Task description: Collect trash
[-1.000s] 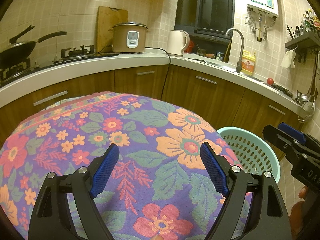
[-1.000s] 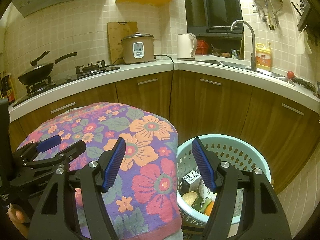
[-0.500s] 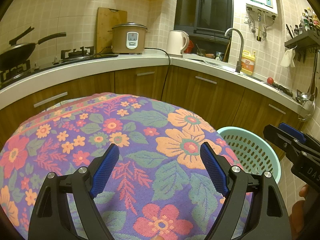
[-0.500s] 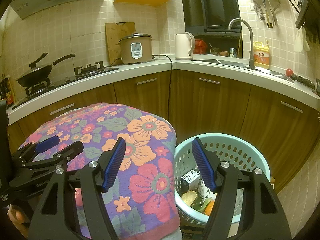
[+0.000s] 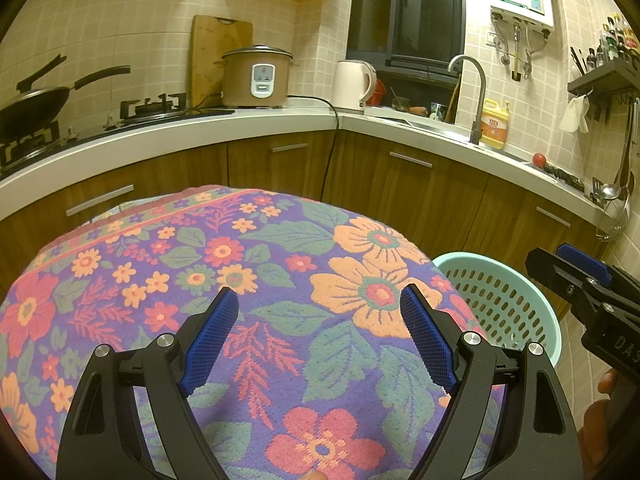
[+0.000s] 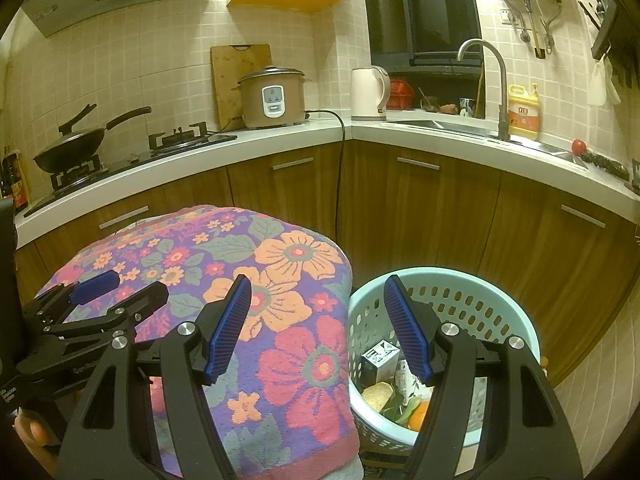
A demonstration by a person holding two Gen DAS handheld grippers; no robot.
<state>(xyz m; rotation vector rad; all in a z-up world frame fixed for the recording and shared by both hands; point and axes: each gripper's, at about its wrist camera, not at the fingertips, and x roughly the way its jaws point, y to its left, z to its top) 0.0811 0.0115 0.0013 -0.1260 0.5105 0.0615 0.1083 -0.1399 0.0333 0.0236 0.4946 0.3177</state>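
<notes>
Left wrist view: a flowered cloth (image 5: 280, 320) covers the surface, the landmark here. Beyond it runs the kitchen counter (image 5: 248, 128). Just beside the cloth's right edge stands a pale green basket (image 6: 496, 300); seen from the right wrist, it holds the trash (image 6: 400, 384): a small carton, a bread piece, green scraps and something orange. The left tool (image 5: 320, 344) hangs over the cloth's near middle, spread wide with nothing between its pads. The right tool (image 6: 316, 328) sits over the cloth's right edge and the basket, spread and empty.
</notes>
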